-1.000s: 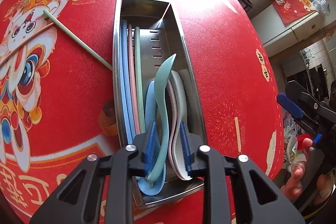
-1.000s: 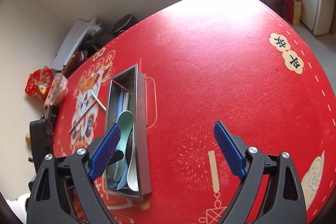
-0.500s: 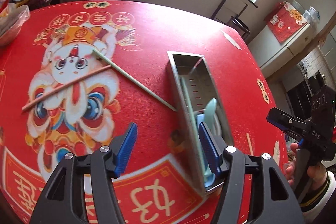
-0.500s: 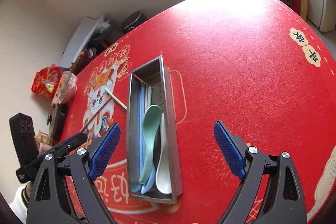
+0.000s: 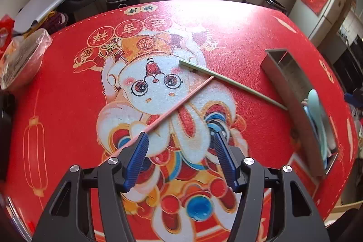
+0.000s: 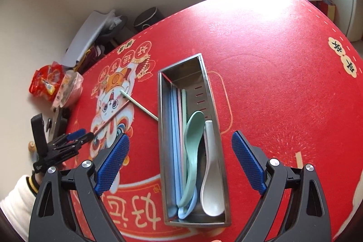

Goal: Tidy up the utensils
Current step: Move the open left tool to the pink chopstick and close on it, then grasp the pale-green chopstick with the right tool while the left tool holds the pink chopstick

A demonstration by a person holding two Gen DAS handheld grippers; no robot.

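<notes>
Left gripper [image 5: 180, 146] has shifted from the steel utensil tray [image 6: 164, 128] to the pink chopstick [image 5: 179, 107], jaws spread, empty; contact appears unmade. The green chopstick [image 5: 231, 84] lies against the tray wall. Right gripper [image 6: 180, 162] remains released above the spoons [image 6: 192, 151].

Red tablecloth [image 6: 272, 74]: large gold characters "好运" [image 6: 138, 217] on the printed banner, upside down in the right wrist view. Cream roundels at the far edge read "平安" [image 6: 342, 58]. Other medallion characters not legible.
</notes>
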